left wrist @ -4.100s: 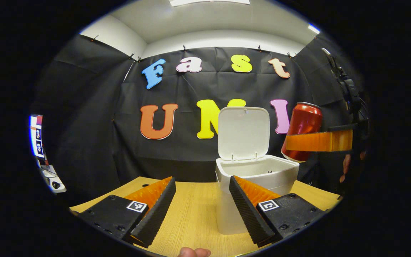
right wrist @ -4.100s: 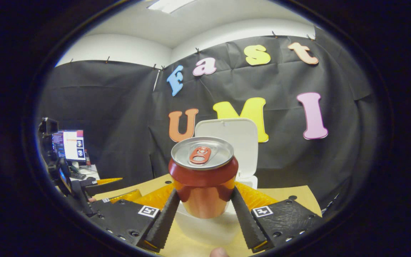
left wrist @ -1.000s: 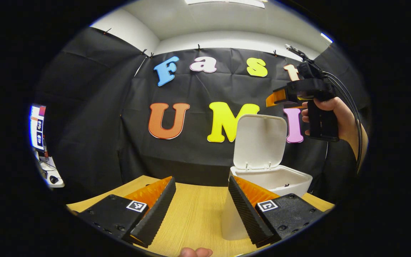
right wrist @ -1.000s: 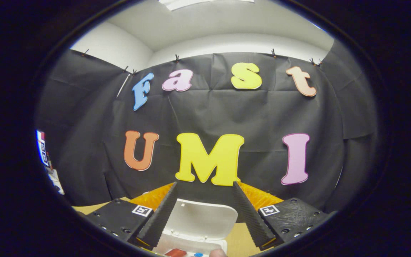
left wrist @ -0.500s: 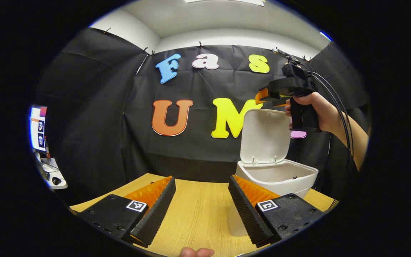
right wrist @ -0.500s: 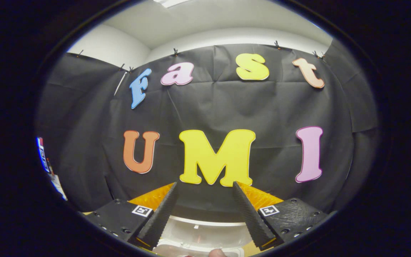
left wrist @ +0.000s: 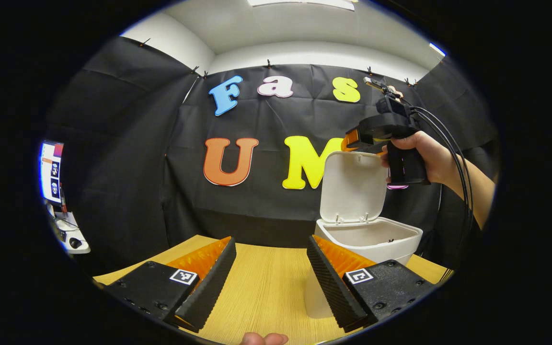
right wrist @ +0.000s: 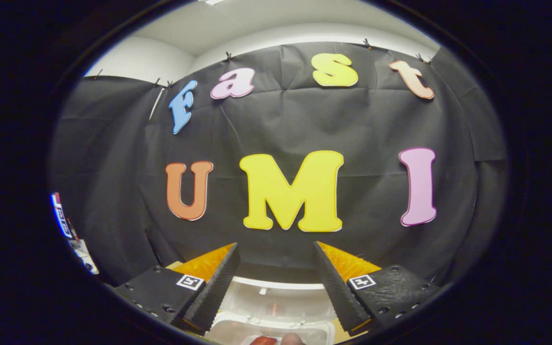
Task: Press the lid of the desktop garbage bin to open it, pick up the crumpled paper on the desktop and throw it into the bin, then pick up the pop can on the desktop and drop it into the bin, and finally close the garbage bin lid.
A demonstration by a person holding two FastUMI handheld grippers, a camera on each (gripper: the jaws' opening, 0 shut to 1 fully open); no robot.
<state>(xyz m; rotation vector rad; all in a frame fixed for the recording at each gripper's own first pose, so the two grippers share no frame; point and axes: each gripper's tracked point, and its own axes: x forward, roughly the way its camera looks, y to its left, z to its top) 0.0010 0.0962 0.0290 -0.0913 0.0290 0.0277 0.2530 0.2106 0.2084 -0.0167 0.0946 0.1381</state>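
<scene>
Your right tongs [left wrist: 352, 140] hover apart and empty at the raised lid [left wrist: 352, 187] at right of frame, left tongs [left wrist: 269, 268] apart above the counter [left wrist: 261, 292], so closing the bin [left wrist: 369, 239] is probably all that remains.

Changes logged from my remote station: the pop can [right wrist: 262, 340], clamped in my right gripper [left wrist: 352, 140] four seconds back, has left the fingers, and a sliver of red now shows low in the right gripper view, inside the bin [left wrist: 376, 239]. The right gripper, now spread and empty, has climbed from beside the bin to the top edge of the raised lid [left wrist: 352, 184]; I cannot tell whether it touches
</scene>
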